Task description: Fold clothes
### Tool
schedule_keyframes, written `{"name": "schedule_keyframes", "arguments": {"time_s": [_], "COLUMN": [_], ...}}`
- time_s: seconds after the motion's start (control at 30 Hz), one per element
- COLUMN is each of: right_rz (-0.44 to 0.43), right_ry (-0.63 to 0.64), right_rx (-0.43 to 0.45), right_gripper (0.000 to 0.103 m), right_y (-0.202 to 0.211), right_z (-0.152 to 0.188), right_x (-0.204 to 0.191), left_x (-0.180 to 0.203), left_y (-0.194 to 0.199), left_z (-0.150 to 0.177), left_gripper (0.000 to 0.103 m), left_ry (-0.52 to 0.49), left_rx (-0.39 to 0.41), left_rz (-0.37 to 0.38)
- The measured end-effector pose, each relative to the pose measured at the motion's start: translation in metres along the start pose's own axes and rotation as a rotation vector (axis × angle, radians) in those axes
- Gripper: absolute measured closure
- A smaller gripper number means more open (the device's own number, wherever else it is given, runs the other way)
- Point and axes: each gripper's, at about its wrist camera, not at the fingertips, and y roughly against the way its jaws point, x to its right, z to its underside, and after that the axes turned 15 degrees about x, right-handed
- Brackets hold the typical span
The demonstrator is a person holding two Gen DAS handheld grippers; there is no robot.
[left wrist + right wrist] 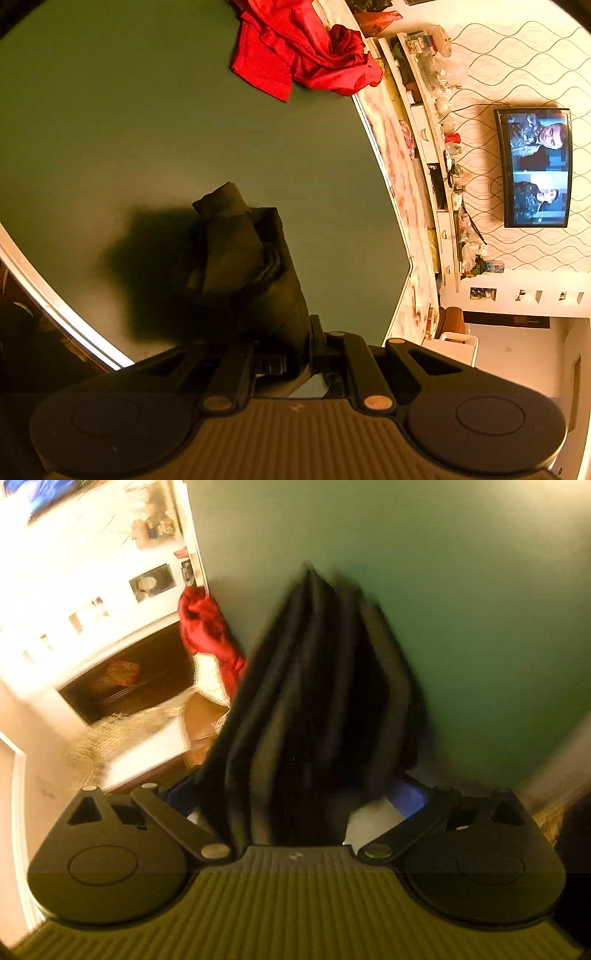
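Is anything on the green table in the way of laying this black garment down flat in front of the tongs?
Nothing visible is. The black garment hangs from both tongs over bare green table. The only other item, the red garment, lies crumpled at the table's far edge, apart from it.

1. A bunched black cloth garment [240, 258] hangs from the left gripper [295, 354] above the flat green table top [110, 110].
2. Beyond it, at the table's far edge, lies a crumpled red cloth garment [295, 48].
3. Past that edge a long shelf of small items [439, 147] runs along the wall, with a flat wall-mounted television [535, 166] behind it.
4. In the right wrist view, the black garment [314, 701] drapes between the right gripper's [295, 812] fingers, with the red garment [207, 635] to its left at the table edge [480, 590].
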Motion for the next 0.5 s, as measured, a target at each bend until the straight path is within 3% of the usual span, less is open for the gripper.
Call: {"name": "schedule_keyframes", "arguments": {"time_s": [0.1,0.3,0.33,0.37,0.43,0.5], "right_rz": [0.063,0.056,0.066,0.076,0.095,0.092], "right_ry": [0.061,0.094,0.115,0.136,0.160,0.191], "right_rx": [-0.004,0.005,0.000,-0.005,-0.035,-0.063], "right_gripper": [0.000,0.002,0.014,0.043,0.075,0.079], "right_y": [-0.013,-0.022,-0.021,-0.020,-0.022,-0.021], "right_z": [-0.005,-0.016,-0.018,-0.021,-0.026,-0.028], "right_x": [-0.017,-0.028,-0.027,-0.027,-0.023,-0.016], "left_x": [-0.005,-0.017,-0.020,-0.024,-0.033,-0.043], "left_y": [0.001,0.000,0.000,0.000,-0.001,-0.003], "left_z": [-0.002,-0.003,-0.002,-0.002,-0.002,-0.003], "left_gripper": [0.093,0.094,0.094,0.094,0.094,0.094], "left_ry": [0.004,0.020,0.024,0.030,0.039,0.037], "left_rx": [0.003,0.007,0.008,0.008,0.008,0.012], "left_rz": [-0.005,0.002,0.002,0.003,0.001,-0.002]}}
